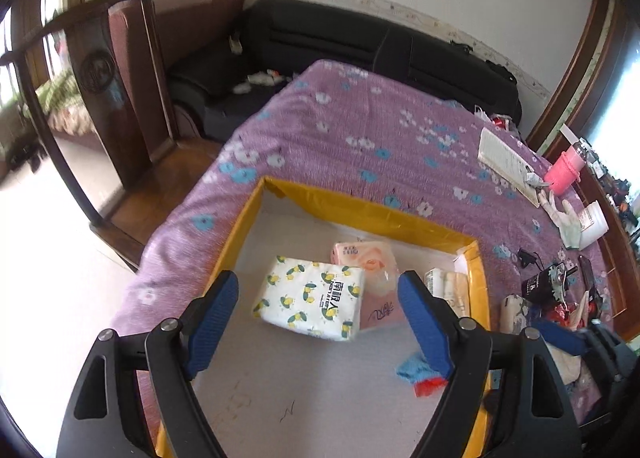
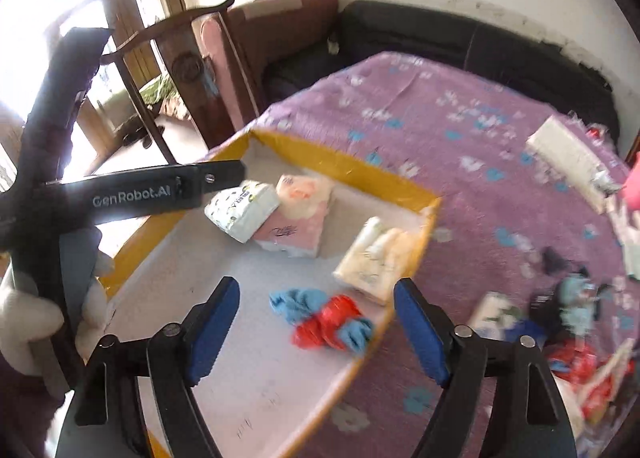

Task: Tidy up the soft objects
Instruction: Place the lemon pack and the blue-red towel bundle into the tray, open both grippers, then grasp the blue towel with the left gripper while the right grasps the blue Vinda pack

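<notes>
My left hand-held gripper [image 1: 318, 296] stands wide open over the tray [image 1: 372, 212], gripping nothing; between its blue pads [image 1: 214, 316] lies the lemon-print tissue pack [image 1: 310, 302], untouched, leaning on the pink tissue pack [image 1: 374, 278] at its 2 o'clock. Both sit toward the tray's far side, leaving the near floor free for further items.

My right hand-held gripper [image 2: 316, 332] is likewise spread wide and empty. Below its fingers, near the tray's right rim, lies the red and blue cloth bundle [image 2: 326, 320], apart from both pads; I judge it placed there to join the sorted goods. At its 1 o'clock a cream tissue pack [image 2: 374, 258] rests against the yellow wall.

The tray rests on the purple flowered cover [image 1: 360, 130] of the bench. Unsorted soft things remain outside the tray at 3 o'clock, among them what seems, through blur, another tissue pack [image 2: 494, 316] and more red wrapping [image 2: 572, 362]. These I take to be next.
</notes>
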Motion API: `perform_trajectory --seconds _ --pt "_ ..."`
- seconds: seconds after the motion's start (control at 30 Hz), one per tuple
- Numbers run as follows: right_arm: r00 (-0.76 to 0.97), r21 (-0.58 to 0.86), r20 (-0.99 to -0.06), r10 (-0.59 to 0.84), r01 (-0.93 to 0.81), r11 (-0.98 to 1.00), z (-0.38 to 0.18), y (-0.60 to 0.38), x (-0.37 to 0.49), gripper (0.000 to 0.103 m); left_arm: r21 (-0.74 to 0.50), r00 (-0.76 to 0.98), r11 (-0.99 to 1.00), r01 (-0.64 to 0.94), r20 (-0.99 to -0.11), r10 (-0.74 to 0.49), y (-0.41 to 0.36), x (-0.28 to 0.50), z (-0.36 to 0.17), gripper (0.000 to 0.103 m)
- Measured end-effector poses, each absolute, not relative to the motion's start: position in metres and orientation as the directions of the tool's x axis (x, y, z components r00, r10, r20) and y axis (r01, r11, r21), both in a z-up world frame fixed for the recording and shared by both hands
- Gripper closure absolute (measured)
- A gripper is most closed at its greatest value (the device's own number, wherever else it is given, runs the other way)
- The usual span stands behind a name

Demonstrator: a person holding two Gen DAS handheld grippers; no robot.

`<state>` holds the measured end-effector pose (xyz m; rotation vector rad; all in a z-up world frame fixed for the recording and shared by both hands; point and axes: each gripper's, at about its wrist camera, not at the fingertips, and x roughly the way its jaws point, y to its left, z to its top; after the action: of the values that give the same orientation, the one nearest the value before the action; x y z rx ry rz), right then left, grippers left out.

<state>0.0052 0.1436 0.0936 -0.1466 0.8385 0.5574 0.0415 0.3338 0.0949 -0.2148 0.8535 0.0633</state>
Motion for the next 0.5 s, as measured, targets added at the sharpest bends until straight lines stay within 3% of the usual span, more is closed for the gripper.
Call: perform_trajectory --seconds 0.13,0.27,0.33,0.5 --pt "0.585 0.086 -0.705 0.401 -0.49 0.867 0.109 0.109 -0.019 0.016 -0.039 0.73 0.987 -0.153 -0.678 0.087 0.314 0.012 0.123 0.02" --pt "0.631 0.078 -0.677 0.378 -0.449 0.89 0.119 0.077 -0.037 0.014 0.026 0.805 0.982 -0.187 -0.568 0.168 0.294 -0.021 0.152 0.002" --pt "0.643 0.084 -0.67 0.372 -0.432 0.898 0.121 0.062 -0.046 0.012 0.062 0.83 0.978 -0.197 -0.52 0.2 0.282 -0.034 0.163 0.0" --pt "0.665 0.108 -0.659 0.35 -0.377 0.92 0.119 0.02 -0.065 0.012 0.074 0.787 0.985 -0.156 -0.593 0.169 0.263 -0.039 0.154 0.0"
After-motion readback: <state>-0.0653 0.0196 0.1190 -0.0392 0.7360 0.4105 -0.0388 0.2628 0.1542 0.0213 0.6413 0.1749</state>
